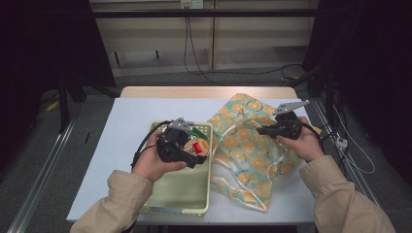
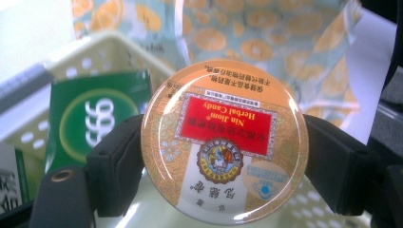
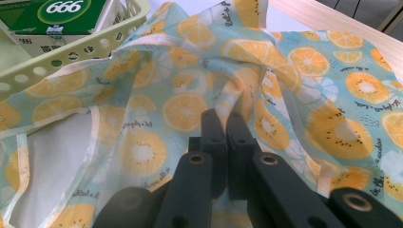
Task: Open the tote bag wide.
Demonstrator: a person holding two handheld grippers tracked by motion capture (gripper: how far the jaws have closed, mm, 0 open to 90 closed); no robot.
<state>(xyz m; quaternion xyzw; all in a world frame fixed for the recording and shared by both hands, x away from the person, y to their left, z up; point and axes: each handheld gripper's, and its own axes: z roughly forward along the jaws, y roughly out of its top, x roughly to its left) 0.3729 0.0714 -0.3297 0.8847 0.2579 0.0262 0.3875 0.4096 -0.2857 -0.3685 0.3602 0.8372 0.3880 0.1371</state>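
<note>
Left gripper view: a round candy tin [image 2: 224, 142] with a red label is clamped edge to edge between the two black jaws of the left gripper [image 2: 223, 161], its printed face turned toward the camera. Just behind and to one side of the jaws a green box [image 2: 95, 118] marked 666 is seen lying in the pale yellow-green basket [image 2: 90, 52], and beyond that the orange-patterned cloth bag [image 2: 266, 42] is spread.

In the right gripper view the jaws of the right gripper [image 3: 227, 124] are pressed together on a pinched fold of the bag's fabric, which is gathered into a ridge running away from the jaws. The basket rim is seen off to one side of these jaws, close to the cloth.

In the high view the tin is held over the far end of the basket, near the corner nearest the bag, while the bag lies on the tabletop [image 1: 131, 121] beside the basket with its edge lifted by the right gripper.

As a judgement, the work appears to be at its middle: the tin is picked and raised, the bag's mouth is being held up, but the tin is not yet inside the bag. The transfer across and the release are left, and the green box is left in the basket.
</note>
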